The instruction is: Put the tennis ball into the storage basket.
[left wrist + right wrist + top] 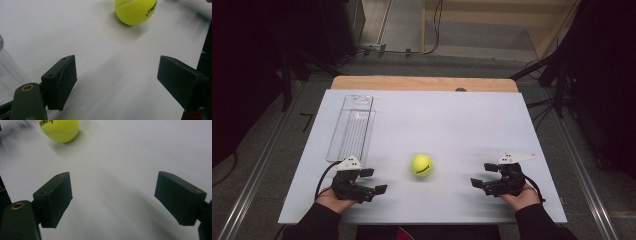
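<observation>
A yellow-green tennis ball (421,165) rests on the white table top (437,125), near its front middle. In the left gripper view the ball (135,11) lies ahead of the jaws, toward the upper right. The right gripper view has the ball (60,129) at the upper left. My left gripper (374,181) sits to the ball's left, held by a hand, open with nothing between its jaws. To the ball's right my right gripper (483,175) is open too, its jaws pointing at the ball. A clear plastic tube (351,127) lies on the table's left side.
The clear tube's end (6,72) shows at the left edge of the left gripper view. A wooden board edge (424,83) runs along the table's far side. Dark stands and cables (557,85) flank the table on the floor.
</observation>
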`<state>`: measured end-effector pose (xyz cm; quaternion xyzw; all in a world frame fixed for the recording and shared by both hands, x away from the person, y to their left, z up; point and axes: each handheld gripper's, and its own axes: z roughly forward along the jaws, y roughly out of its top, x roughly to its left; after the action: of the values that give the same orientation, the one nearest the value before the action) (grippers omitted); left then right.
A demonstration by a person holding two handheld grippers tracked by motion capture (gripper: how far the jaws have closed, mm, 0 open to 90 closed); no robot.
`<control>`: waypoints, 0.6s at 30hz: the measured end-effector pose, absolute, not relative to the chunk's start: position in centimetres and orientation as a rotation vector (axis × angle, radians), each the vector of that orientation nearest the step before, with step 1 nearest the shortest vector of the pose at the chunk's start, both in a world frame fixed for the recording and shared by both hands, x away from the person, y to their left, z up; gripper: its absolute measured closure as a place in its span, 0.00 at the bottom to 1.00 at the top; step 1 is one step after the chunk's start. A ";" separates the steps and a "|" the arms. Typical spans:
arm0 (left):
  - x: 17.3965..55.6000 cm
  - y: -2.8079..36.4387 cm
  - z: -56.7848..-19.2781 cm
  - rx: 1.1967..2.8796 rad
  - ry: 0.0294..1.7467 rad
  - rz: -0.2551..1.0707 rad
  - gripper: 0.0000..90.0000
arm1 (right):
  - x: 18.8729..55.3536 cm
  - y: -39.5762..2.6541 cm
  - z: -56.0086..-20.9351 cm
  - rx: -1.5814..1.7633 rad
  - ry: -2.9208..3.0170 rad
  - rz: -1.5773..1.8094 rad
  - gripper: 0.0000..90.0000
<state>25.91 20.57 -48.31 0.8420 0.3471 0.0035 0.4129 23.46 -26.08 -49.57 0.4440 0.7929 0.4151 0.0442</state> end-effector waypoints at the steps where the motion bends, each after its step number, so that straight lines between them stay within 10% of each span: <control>1: 25.9 20.6 -48.3 2.117 0.873 0.009 0.19 | 23.5 -26.1 -49.6 1.357 2.423 1.268 0.14; 18: 26.0 20.8 -48.2 2.111 0.884 0.013 0.19 | 23.5 -26.2 -49.5 1.360 2.429 1.281 0.14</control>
<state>25.98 20.78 -48.21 0.8398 0.3517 0.0051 0.4135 23.52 -26.18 -49.46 0.4434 0.7921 0.4177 0.0388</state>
